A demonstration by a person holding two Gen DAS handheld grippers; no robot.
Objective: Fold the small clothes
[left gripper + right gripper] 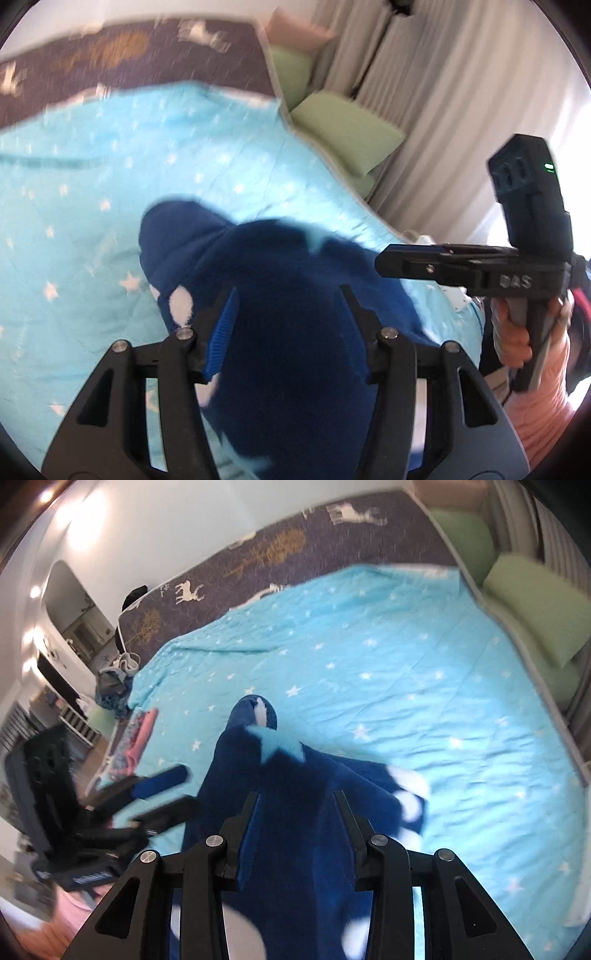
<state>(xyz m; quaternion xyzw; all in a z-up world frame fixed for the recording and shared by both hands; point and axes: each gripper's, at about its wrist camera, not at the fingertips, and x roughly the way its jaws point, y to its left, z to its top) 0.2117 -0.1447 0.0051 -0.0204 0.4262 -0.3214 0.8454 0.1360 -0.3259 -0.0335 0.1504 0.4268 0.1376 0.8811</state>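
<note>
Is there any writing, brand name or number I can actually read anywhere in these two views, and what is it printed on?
"DAS": raised letters on the black body of the right hand-held gripper, seen in the left wrist view.
A pale printed strip on the body of the left hand-held gripper, in the right wrist view, is too blurred to read.
The dark bedspread carries only pictures of deer and trees, no words.
Nothing else is legible.

Wide free stretch of turquoise star blanket (406,657) ahead and to the right of the dark blue garment (295,812), nothing lying on it. Right edge blocked by green cushions (535,605) and curtains (424,92). Far side: dark patterned bedcover (295,542), then the wall. Left bed edge crowded: folded pink cloth (138,738), clothes pile (112,690). The left gripper (168,794) sits close beside the garment, narrowing the gap there.
</note>
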